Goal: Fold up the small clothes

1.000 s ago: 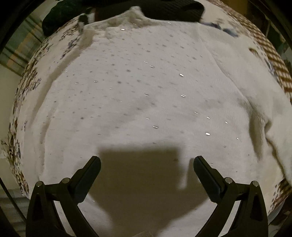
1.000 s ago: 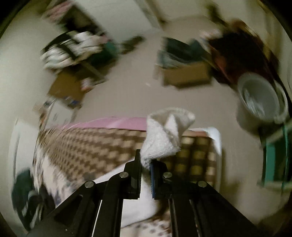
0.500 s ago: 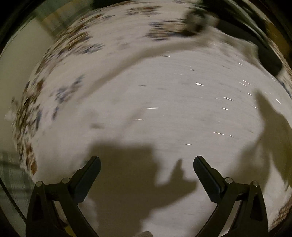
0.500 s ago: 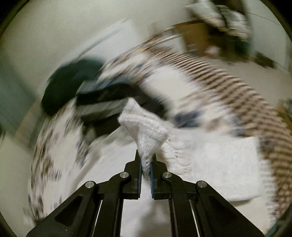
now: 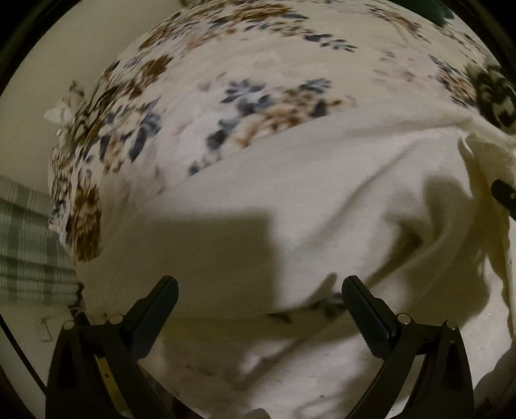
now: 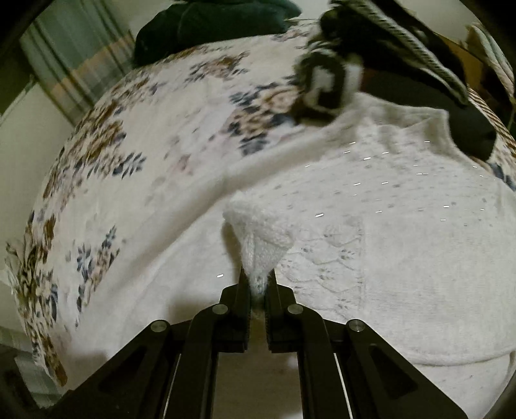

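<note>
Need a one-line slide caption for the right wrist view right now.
Right gripper shut on a bunched corner of the white knit sweater, held over the garment spread on the floral bedsheet.

One white knitted sweater with small shiny flecks (image 6: pixel 403 206) lies on one floral-printed bedspread in brown and blue (image 6: pixel 129 154). Two dark garments sit at the far edge: one black-and-white patterned knit piece (image 6: pixel 329 83) and one plain dark green one (image 6: pixel 209 19). Two hand-held grippers show, one left hand-held gripper (image 5: pixel 259 298) and one right hand-held gripper (image 6: pixel 257 283).
</note>
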Motion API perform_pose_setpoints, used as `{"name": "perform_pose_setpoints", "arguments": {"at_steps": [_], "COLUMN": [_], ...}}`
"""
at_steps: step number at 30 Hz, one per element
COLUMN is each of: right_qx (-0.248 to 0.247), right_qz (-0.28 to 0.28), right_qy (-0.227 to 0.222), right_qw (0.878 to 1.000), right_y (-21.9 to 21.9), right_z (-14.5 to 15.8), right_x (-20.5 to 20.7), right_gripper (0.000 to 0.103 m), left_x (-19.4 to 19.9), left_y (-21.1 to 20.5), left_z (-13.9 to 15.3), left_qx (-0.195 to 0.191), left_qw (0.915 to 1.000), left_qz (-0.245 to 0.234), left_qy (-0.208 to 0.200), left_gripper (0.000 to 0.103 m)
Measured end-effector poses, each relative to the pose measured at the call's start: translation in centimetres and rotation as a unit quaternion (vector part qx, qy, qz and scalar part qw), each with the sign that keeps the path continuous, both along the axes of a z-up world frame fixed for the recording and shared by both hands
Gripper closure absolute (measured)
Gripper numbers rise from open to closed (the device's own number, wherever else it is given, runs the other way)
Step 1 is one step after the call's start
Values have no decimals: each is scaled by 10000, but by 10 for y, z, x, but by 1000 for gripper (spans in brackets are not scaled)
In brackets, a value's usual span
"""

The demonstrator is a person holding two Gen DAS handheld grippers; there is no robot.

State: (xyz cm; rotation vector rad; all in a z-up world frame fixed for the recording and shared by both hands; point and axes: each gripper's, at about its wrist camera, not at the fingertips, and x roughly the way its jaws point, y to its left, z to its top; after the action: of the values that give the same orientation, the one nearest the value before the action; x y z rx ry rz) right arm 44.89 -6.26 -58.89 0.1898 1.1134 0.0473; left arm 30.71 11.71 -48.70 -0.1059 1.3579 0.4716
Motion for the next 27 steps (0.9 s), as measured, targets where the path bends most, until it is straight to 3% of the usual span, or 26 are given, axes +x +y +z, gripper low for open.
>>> {"name": "perform_pose_setpoints", "arguments": {"at_steps": [2, 4, 6, 7, 9, 12, 17, 21, 23, 24, 27], "right_qx": [95, 525, 1338, 1674, 1812, 1507, 938, 726, 715, 707, 659], "right_qz": [133, 184, 217, 138, -5, -274, -661, -882, -883, -866, -722], "right_qy": [299, 581, 764, 731, 639, 687, 921, 1072, 1059, 1052, 1020], "right_qw": [9994, 9968, 9878, 9831, 9814, 9858, 9891, 9877, 9879, 9881, 9900], "right_y": [7, 3, -12, -23, -38, -61, -92, -101, -101, -99, -81], "right_z": [-7, -6, 1, 8, 20, 28, 18, 9, 8, 8, 12], "right_x": [5, 9, 3, -4, -16, -34, -50, -46, -46, -46, -38], "right_gripper": [91, 83, 40, 34, 29, 27, 27, 27, 27, 27, 27], "left_x": [-5, -14, -29, -35, -54, -89, -148, -181, -192, -196, -205], "left_y": [11, 24, 40, 49, 73, 109, 176, 219, 237, 244, 262], "left_z": [-2, 0, 2, 3, 3, -6, -40, -73, -83, -86, -91], "left_qx": [-113, -264, -455, -579, -898, -1539, -2219, -2651, -2568, -2491, -2231], "left_qw": [9998, 9992, 9976, 9961, 9902, 9691, 9041, 8291, 8054, 7984, 7819], "left_qz": [132, 308, 526, 663, 1064, 1913, 3605, 4832, 5231, 5364, 5690], "left_qy": [19, -18, -71, -101, -137, -248, -587, -942, -1079, -1126, -1228], "left_gripper": [0, 0, 0, 0, 0, 0, 0, 4, 13, 29, 55]}}
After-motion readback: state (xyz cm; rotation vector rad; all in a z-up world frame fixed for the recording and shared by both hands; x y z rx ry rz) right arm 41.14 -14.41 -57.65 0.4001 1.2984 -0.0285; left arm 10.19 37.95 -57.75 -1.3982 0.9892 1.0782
